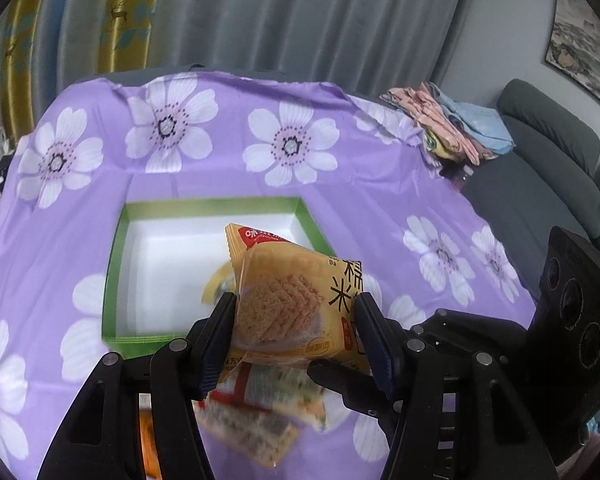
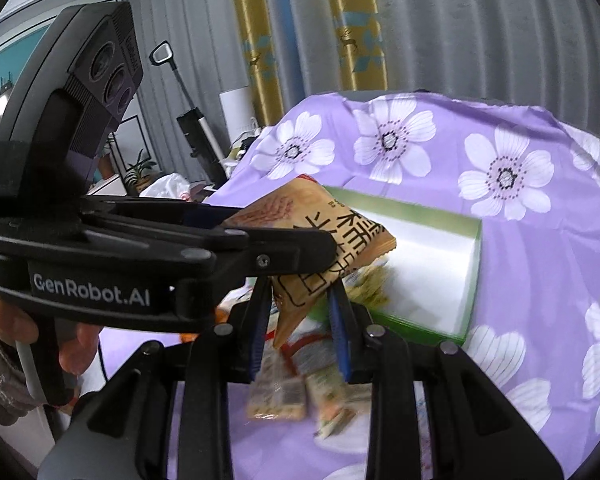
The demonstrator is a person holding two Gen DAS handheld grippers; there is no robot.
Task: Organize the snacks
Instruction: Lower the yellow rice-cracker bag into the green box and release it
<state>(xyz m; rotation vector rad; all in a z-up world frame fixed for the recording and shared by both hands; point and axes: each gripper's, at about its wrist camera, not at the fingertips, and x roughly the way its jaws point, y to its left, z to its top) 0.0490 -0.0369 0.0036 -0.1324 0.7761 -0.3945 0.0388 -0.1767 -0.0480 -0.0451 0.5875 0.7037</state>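
Black fingers of the left claw sit nearest the lens, closed on an orange packet of rice crackers, pinching it by its sides so it stands up between the pads, held clear of the cloth. Left of and beyond the packet lies the green box, open, white inside; something round and yellowish shows on its floor behind the packet, too hidden to name. Below the claw, on the near cloth, loose packets lie blurred. To the right, the right claw is in the other view, its jaws partly open with the packet's lower corner hanging between them; whether they touch it I cannot tell. I judge the step in hand to be carrying this packet to the box. The next move likely calls for shifting it forward and left over the white floor, lowering, then parting the left jaws.
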